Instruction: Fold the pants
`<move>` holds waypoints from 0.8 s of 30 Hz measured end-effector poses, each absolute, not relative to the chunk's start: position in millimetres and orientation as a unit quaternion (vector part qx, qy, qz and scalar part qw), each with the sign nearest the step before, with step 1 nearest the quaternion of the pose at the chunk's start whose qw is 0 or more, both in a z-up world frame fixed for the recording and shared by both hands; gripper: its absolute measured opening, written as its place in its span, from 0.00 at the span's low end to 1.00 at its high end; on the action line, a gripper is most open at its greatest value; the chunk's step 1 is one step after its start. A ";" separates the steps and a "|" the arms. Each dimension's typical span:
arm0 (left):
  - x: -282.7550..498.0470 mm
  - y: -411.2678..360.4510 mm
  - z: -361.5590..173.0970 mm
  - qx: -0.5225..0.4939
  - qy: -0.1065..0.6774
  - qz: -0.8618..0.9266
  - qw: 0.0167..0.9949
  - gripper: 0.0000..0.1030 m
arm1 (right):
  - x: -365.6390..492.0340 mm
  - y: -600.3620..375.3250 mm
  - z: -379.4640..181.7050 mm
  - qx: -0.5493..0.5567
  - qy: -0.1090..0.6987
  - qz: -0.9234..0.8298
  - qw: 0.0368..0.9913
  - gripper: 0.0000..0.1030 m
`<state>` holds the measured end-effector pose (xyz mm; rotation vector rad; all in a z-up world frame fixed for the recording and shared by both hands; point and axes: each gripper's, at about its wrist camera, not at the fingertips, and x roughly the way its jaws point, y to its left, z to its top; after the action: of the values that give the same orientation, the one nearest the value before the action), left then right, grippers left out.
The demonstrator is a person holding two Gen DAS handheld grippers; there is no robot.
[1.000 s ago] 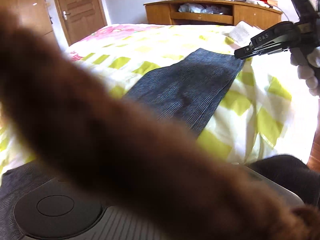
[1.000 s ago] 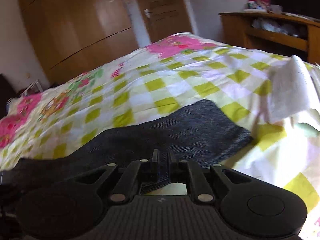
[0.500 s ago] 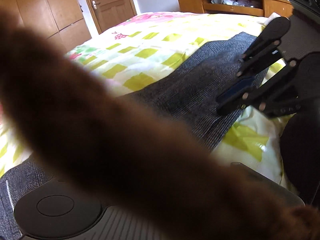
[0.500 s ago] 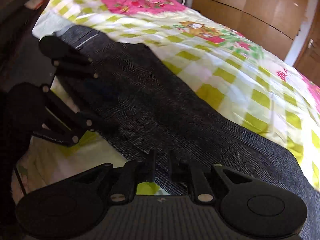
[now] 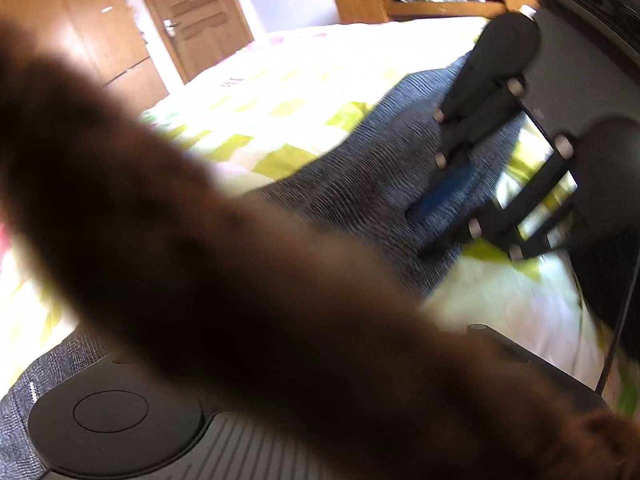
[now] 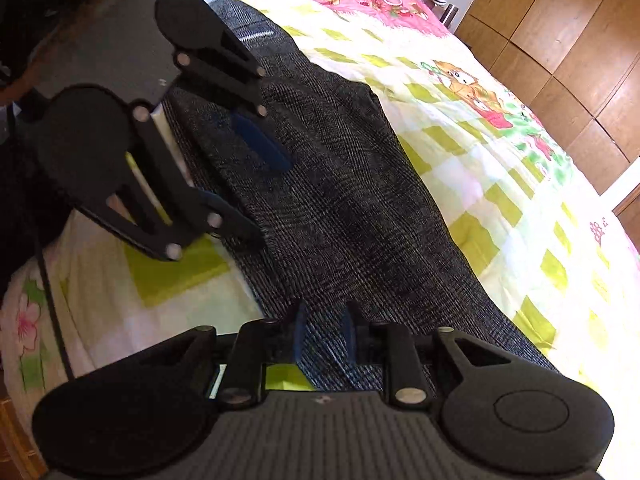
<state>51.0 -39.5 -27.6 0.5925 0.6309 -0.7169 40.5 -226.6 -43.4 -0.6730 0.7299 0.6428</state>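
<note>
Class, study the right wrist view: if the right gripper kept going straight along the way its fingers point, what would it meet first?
Most likely the dark grey pants: the right gripper, open, has fabric directly ahead. The left gripper stands off to the side, though depth is unclear.

Dark grey pants [image 6: 340, 200] lie stretched along the bed [image 6: 500, 184]. The right gripper [image 6: 323, 338] sits low over the pants' near end, fingers slightly parted with cloth between them. Toward the pants' far end, the left gripper [image 6: 266, 196] spreads wide, one blue-padded finger [image 6: 260, 144] on the fabric.
</note>
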 end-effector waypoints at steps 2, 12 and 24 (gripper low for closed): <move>54.7 -36.8 -23.6 0.265 0.304 -0.337 0.851 0.45 | 41.2 -225.4 -42.6 -0.315 0.339 0.311 0.830 0.42; 61.0 -26.7 -15.4 0.220 0.330 -0.342 0.852 0.24 | 54.3 -215.8 -36.6 -0.275 0.340 0.272 0.857 0.19; 36.8 -23.9 -27.7 0.246 0.351 -0.357 0.830 0.26 | 34.7 -203.2 -43.4 -0.269 0.357 0.276 0.851 0.20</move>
<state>36.8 -23.9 -27.7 0.5215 0.7454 -0.7576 34.7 -203.2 -43.4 -0.5662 0.7519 0.5803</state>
